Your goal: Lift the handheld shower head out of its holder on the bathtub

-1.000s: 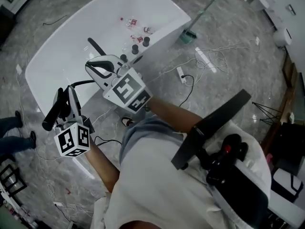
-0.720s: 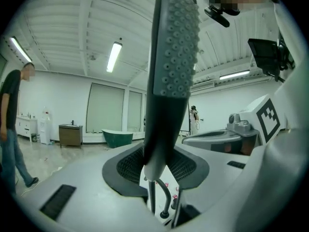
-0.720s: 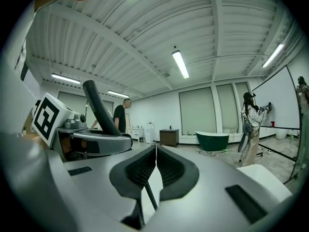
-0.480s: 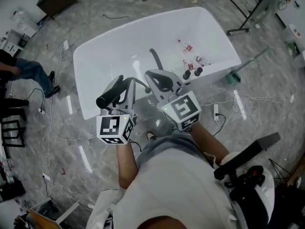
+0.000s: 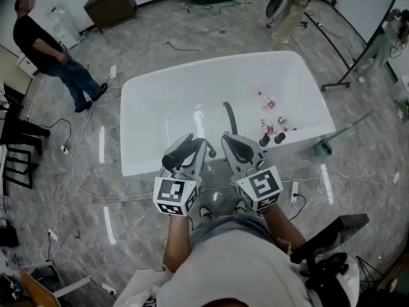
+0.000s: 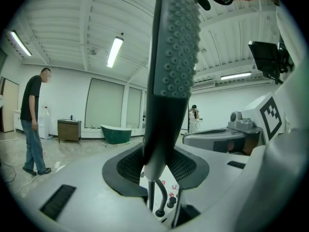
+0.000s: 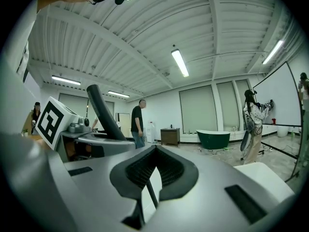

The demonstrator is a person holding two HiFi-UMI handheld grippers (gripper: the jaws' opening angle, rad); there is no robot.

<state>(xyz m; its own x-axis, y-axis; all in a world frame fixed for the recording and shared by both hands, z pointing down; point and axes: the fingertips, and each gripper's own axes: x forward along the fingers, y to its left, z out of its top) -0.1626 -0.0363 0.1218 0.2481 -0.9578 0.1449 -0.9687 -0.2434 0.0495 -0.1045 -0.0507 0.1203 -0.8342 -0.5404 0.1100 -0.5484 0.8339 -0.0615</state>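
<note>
Marble floor (image 5: 147, 37), white bathtub (image 5: 192, 64); left hand-held gripper (image 6: 161, 153) clamps shower head (image 6: 174, 57); right hand-held gripper (image 7: 155, 153) closed.

Shower head (image 5: 181, 153) in left tool (image 5: 197, 151), right tool (image 5: 238, 149) beside; bathtub (image 5: 192, 91) beyond holds small items (image 5: 271, 116), perhaps bottles.

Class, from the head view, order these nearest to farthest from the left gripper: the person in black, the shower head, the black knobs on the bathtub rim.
1. Shower head, clamped in the left gripper.
2. Black knobs, to its right on the bathtub rim.
3. Person in black, far upper left.
</note>
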